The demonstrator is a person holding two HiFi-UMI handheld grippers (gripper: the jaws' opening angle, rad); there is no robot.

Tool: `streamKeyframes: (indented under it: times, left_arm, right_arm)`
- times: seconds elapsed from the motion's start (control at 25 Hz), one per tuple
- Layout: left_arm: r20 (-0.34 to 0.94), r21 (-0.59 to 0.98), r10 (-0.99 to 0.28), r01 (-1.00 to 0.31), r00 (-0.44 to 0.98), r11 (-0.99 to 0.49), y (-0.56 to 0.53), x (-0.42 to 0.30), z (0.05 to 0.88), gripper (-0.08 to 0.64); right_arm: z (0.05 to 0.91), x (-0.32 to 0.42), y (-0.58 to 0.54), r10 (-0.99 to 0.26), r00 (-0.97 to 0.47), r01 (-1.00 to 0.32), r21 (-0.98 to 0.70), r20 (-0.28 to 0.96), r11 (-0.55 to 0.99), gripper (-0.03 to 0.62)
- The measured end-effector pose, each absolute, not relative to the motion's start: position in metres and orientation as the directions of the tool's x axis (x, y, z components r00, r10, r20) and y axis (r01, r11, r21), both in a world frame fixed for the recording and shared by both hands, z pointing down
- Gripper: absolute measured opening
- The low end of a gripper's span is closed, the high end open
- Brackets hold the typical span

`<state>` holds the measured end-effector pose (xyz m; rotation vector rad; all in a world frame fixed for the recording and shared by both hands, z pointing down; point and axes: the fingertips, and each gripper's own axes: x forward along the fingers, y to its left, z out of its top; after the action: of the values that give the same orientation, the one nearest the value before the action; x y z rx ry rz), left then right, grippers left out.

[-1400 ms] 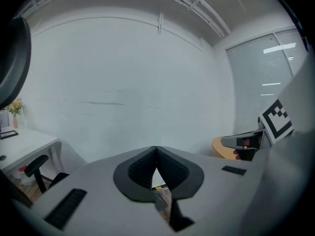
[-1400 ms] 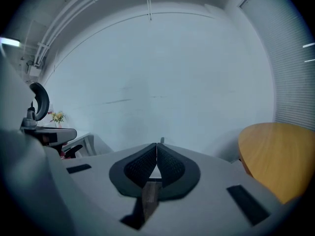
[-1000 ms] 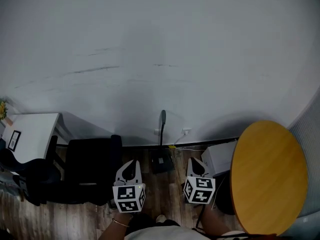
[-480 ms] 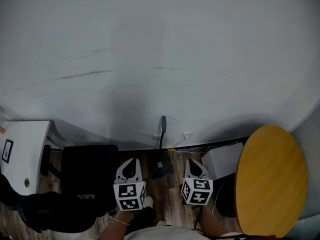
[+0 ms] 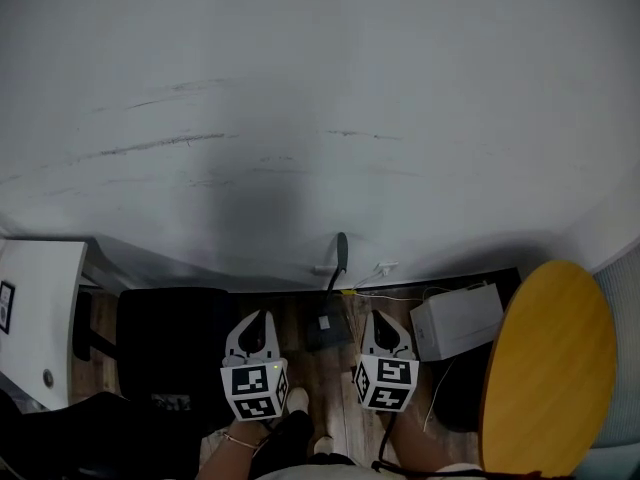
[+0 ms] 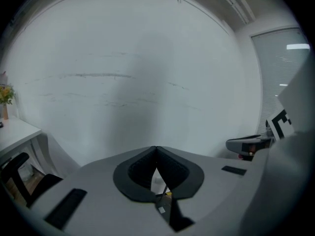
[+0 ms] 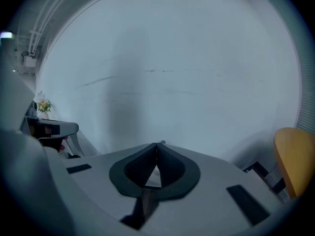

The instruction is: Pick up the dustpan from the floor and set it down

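Left tool [image 5: 262, 318], right tool [image 5: 374, 318]: jaws closed, empty. Dustpan [image 5: 327, 325] on floor [image 5: 322, 380], 12 o'clock, between tools, untouched.

White wall [image 5: 300, 88] fills the far side; long dark scuff marks [image 5: 150, 146] run across its left half. A socket [image 5: 385, 266] sits low on the wall, and a thin cable [image 5: 400, 296] trails along the base to the right. Wooden floor [image 5: 335, 393], dark planks. Black office chair [image 5: 165, 343] at near left. White worktop [image 5: 40, 298] at the left edge, carrying a small framed picture [image 5: 4, 306]; yellow flowers [image 6: 6, 95] show at that side in the left gripper view. White box [image 5: 455, 318] on the floor at right, near the wall. Round yellow table [image 5: 550, 368] at near right, just beside the box.
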<state>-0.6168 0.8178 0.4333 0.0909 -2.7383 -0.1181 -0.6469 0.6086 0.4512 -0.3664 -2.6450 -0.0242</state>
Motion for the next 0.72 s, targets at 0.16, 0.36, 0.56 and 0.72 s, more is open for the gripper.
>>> streamKeyframes:
  times: [0.16, 0.36, 0.56, 0.72]
  left_arm:
    - [0.416, 0.094, -0.086, -0.051, -0.905, 0.994, 0.822, -0.629, 0.458, 0.017]
    - [0.456, 0.114, -0.097, -0.05, -0.884, 0.992, 0.825, -0.634, 0.49, 0.017]
    - [0.493, 0.119, -0.108, -0.056, -0.863, 0.991, 0.825, -0.642, 0.52, 0.017]
    - [0.519, 0.123, -0.121, -0.067, -0.846, 0.99, 0.824, -0.65, 0.545, 0.017]
  right_arm:
    - [0.471, -0.66, 0.612, 0.246, -0.847, 0.253, -0.05, 0.472, 0.966, 0.032]
    - [0.498, -0.667, 0.613, 0.238, -0.831, 0.245, -0.054, 0.503, 0.968, 0.032]
    - [0.528, -0.673, 0.616, 0.233, -0.812, 0.229, -0.074, 0.536, 0.971, 0.032]
    - [0.553, -0.678, 0.616, 0.22, -0.802, 0.208, -0.086, 0.556, 0.974, 0.032]
